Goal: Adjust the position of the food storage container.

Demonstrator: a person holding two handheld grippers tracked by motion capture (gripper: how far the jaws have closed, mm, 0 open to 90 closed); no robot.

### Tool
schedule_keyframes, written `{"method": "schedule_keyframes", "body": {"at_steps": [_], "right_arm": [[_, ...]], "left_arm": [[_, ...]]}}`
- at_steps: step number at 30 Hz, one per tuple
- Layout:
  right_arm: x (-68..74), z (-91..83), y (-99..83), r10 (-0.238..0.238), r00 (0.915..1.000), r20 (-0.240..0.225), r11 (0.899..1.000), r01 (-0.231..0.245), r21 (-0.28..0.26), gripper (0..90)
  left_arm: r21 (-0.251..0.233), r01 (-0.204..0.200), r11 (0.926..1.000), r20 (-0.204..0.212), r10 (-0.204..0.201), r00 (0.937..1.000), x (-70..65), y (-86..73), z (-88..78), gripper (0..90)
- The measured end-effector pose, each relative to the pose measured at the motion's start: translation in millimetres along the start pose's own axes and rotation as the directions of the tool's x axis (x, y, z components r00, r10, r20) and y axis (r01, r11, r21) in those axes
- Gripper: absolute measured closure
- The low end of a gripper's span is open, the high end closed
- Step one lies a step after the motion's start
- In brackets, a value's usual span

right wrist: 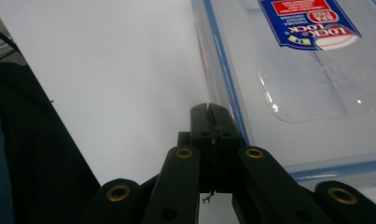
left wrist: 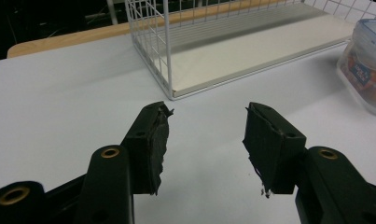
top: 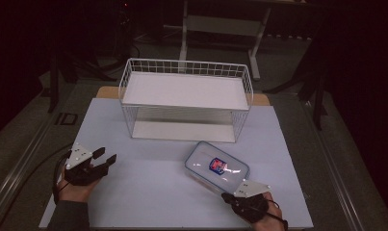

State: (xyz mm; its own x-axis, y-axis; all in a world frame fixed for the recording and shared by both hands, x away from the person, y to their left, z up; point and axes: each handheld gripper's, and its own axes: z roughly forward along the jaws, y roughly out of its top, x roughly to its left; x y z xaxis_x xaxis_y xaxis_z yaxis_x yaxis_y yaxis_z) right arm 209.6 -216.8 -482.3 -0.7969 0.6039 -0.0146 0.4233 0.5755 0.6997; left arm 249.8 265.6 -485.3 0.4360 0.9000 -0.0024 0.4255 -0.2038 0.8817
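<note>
A white tabletop (top: pixel 148 187) in a dark room is seen, the spread left gripper (top: pixel 105 160) at eight o'clock, the closed right gripper (top: pixel 228 196) at five beside a clear lidded container (top: pixel 216 166).

The black two-jaw left gripper (top: pixel 97 161), grey plate on top, is held in the person's left hand (top: pixel 75 188) with its jaws spread wide. The black right gripper (top: pixel 228 197), gripped by the right hand (top: pixel 267 219), has its jaws pressed together.
</note>
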Motion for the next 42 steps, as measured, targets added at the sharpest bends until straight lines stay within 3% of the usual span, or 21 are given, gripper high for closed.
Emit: {"method": "schedule_keyframes", "body": {"at_steps": [11, 23, 30, 38, 40, 42], "right_arm": [[-17.6, -5.6, -5.5, 0.049, 0.9982, 0.035, 0.999, -0.049, 0.000, 89.8], [-41.4, -10.8, -11.8, 0.122, 0.9886, 0.087, 0.992, -0.122, -0.014, 89.8], [-61.2, -11.7, -15.8, 0.184, 0.9755, 0.121, 0.983, -0.180, -0.043, 89.8], [-73.3, -15.4, -17.2, 0.226, 0.9606, 0.161, 0.974, -0.220, -0.058, 89.8], [-75.2, -23.2, -15.5, 0.232, 0.9594, 0.161, 0.972, -0.221, -0.084, 89.9], [-84.9, -36.9, -11.6, 0.259, 0.9468, 0.191, 0.961, -0.234, -0.145, 89.8]], "left_arm": [[0.001, -0.003, 1.0000, 0.001, 0.003, 1.0000, -0.7, 0.2, 0.5, 48.1], [0.004, -0.007, 1.0000, -0.001, 0.007, 1.0000, -1.1, 0.3, 2.0, 47.1], [0.009, -0.012, 0.9999, 0.000, 0.012, 0.9999, -2.2, 0.1, 3.5, 46.7], [0.008, -0.008, 0.9999, 0.003, 0.008, 1.0000, -2.1, 0.0, 4.2, 46.3], [0.006, -0.008, 0.9999, 0.004, 0.008, 1.0000, -1.7, -0.2, 4.1, 46.3], [0.009, -0.004, 0.9999, 0.003, 0.004, 1.0000, -1.4, -0.7, 5.0, 46.2]]}}
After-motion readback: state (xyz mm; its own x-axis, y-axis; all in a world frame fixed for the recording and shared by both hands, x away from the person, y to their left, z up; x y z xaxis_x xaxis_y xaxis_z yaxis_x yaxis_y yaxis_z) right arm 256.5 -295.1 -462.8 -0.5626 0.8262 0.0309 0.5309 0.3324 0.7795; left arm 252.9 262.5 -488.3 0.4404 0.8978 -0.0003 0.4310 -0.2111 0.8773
